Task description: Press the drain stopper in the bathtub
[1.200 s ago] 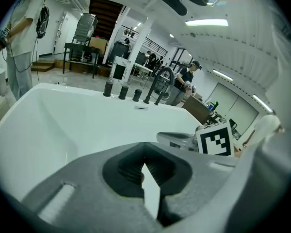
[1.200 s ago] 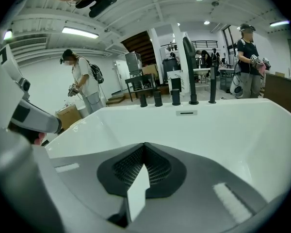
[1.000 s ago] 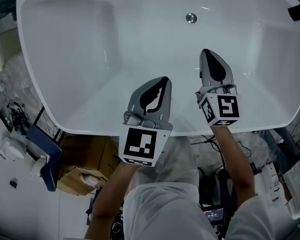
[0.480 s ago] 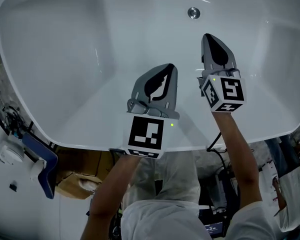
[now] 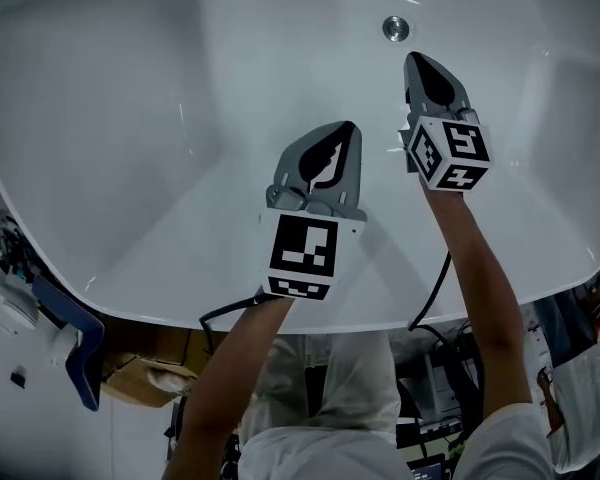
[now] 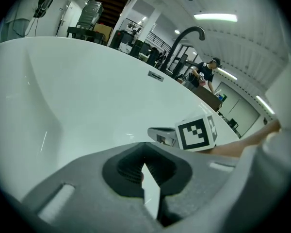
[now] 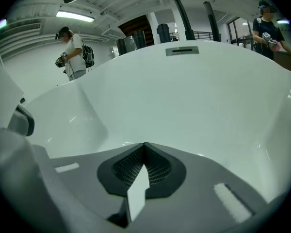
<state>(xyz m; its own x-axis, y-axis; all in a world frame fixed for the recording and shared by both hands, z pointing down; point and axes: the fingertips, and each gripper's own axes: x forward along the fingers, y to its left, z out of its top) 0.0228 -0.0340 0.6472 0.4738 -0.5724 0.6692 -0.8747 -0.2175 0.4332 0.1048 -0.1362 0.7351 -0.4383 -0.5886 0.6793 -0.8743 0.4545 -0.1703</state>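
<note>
White bathtub [image 5: 130, 118] fills the head view, with the round metal drain stopper [image 5: 395, 28] set in its floor near the far wall. Right hand-held gripper [image 5: 417, 61] is inside the tub, jaws closed tip to tip on nothing, its tip near the stopper but apart from it. Left hand-held gripper [image 5: 346, 128], likewise closed and empty, sits beside it, farther from the stopper.

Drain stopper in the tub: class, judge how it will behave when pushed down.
The drain stopper looks like round, shiny metal: probably hard and slippery. Set in the tub floor, it likely won't roll or tip, only sink slightly.
</note>
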